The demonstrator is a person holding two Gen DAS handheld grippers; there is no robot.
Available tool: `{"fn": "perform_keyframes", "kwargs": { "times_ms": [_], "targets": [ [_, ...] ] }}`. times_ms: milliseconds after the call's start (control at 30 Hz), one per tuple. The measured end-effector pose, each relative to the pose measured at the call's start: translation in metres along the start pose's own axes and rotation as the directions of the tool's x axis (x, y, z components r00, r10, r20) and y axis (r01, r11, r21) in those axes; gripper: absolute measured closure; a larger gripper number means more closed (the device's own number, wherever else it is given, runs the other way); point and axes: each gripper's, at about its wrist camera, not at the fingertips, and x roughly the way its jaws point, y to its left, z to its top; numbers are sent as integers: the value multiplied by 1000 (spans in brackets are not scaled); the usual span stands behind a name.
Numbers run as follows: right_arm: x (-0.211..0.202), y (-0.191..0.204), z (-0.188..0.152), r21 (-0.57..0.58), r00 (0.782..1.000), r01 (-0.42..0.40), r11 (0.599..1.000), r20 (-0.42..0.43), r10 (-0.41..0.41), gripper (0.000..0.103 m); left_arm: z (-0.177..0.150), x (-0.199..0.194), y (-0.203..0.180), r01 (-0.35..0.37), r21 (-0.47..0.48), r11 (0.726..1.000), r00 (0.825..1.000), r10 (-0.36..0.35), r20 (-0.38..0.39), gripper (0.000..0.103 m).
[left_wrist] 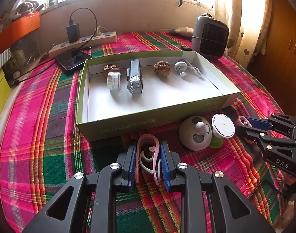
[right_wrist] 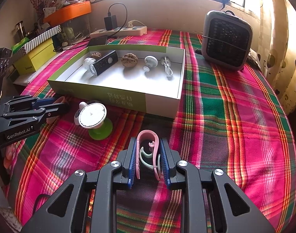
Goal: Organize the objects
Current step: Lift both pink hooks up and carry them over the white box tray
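My left gripper (left_wrist: 148,163) is shut on a pink clip (left_wrist: 148,138) just in front of the green box (left_wrist: 140,124). My right gripper (right_wrist: 148,161) is shut on a second pink clip (right_wrist: 148,135) near the box's right front corner. Each gripper shows in the other's view, the right one (left_wrist: 245,125) and the left one (right_wrist: 60,103). The box holds two walnuts (left_wrist: 162,68), a white jar (left_wrist: 114,80), a grey flashlight (left_wrist: 134,77), a white hook (left_wrist: 180,67) and a white cable (right_wrist: 166,66). A panda toy (left_wrist: 195,134) and a green-based round disc (right_wrist: 92,115) lie in front of the box.
A grey fan heater (right_wrist: 226,39) stands at the back right of the plaid tablecloth (right_wrist: 235,116). A power strip (left_wrist: 83,42) with charger and a black phone (left_wrist: 73,59) lie behind the box. Yellow and orange boxes (right_wrist: 37,56) crowd the left side.
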Motion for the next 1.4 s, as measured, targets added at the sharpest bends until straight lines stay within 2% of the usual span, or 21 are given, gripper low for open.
{"fn": "perform_keyframes", "kwargs": {
  "times_ms": [467, 800, 1067, 1400],
  "targets": [
    [-15, 4, 14, -4, 999, -37, 999, 34, 38, 79, 15, -24, 3, 14, -11, 1000, 999, -13, 53, 82],
    [-20, 1, 40, -8, 997, -40, 999, 66, 41, 79, 36, -20, 16, 13, -44, 999, 999, -11, 54, 82],
    [-5, -6, 66, -3, 997, -44, 999, 57, 44, 79, 54, -9, 30, 0, -70, 998, 999, 3, 48, 82],
    [29, -10, 92, 3, 998, -65, 998, 4, 65, 79, 64, 13, 38, -11, -84, 996, 1000, 12, 11, 82]
  ]
}}
